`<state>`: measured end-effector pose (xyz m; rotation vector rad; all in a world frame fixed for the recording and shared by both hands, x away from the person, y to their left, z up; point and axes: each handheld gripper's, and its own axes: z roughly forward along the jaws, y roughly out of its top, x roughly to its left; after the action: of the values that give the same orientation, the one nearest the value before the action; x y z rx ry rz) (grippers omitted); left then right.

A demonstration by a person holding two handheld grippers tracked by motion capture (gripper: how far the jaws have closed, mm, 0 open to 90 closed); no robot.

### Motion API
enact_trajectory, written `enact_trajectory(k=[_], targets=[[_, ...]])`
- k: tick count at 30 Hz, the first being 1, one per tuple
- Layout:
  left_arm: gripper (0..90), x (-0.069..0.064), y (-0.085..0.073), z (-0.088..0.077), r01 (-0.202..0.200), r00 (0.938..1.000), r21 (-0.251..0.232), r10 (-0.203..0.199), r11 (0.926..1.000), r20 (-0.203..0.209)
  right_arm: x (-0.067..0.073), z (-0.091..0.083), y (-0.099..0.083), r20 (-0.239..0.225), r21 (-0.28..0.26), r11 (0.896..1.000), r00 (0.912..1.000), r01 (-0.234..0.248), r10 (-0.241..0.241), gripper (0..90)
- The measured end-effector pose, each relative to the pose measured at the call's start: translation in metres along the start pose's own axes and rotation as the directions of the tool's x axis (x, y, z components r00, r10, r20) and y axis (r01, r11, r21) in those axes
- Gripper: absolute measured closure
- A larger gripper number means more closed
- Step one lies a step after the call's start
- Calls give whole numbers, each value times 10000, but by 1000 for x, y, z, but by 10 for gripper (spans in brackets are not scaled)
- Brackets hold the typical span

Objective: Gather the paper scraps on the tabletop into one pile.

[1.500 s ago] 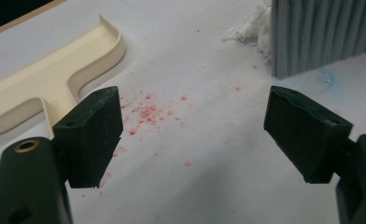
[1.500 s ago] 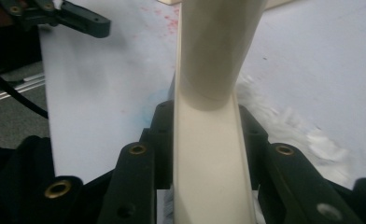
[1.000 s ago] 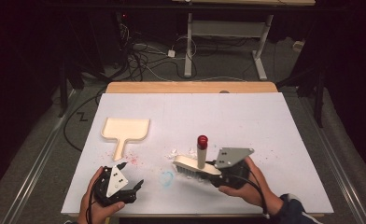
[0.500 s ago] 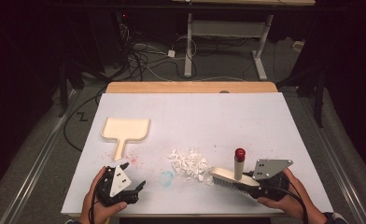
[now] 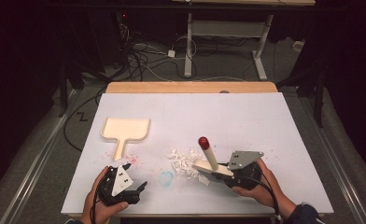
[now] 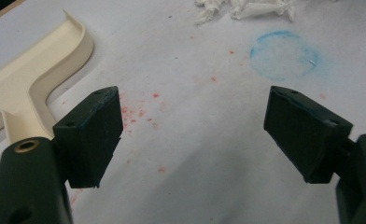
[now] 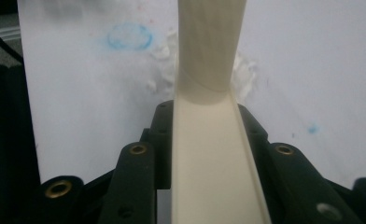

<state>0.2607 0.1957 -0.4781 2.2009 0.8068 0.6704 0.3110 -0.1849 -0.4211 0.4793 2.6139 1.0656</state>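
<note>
While the right gripper [image 5: 225, 173] sits low at the near right of the white surface [image 5: 246, 116], its fingers are closed tight on the cream body of a hand brush [image 5: 212, 169], seen close in the right gripper view as a cream channel [image 7: 209, 158] clamped between the two black jaws. Brush handle rises from that body, tilted up and toward the left in the high view, ending in a red tip [image 5: 203, 141]. Brush head lies at the right edge of a small heap of white paper scraps [image 5: 183, 161] (touching or just beside; the bristles cannot be made out). In the right gripper view the scraps [image 7: 246, 77] show past the handle on both sides.

Left gripper [image 5: 137, 190] rests at the near left of the surface, held in the person's left hand [image 5: 97, 200]. Fingers spread wide, nothing between them; in the left gripper view the two black pads [image 6: 90, 135] stand well apart over bare white surface.

Cream dustpan [image 5: 124, 131] lies flat, left of centre, handle pointing toward the person's side, well apart from the brush and the scraps. Its rim and handle [image 6: 29, 88] show at the left of the left gripper view, just beside the left-hand pad.

Marks on the surface: a faint blue ring [image 5: 166, 177] between the two grippers, near the scraps; red specks [image 5: 132, 158] by the dustpan handle.
</note>
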Motion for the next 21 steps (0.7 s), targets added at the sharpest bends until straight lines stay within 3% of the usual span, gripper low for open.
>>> enact_trajectory(k=[4,8,14,21], targets=[[185,0,1,2,-41,10000,21,41,10000,53,0,5,11,56,-280,9995,9999,154,-152,682],[185,1,2,4,-50,9999,12,50,10000,91,-3,1,13,124,-639,9979,9999,-40,48,682],[185,1,3,3,-66,9998,-161,69,9998,194,-5,-25,10,161,-1299,9909,9992,-350,374,680],[185,1,4,1,-56,9998,-249,60,9997,170,-14,-48,2,973,-1782,9798,9893,-904,1089,680]])
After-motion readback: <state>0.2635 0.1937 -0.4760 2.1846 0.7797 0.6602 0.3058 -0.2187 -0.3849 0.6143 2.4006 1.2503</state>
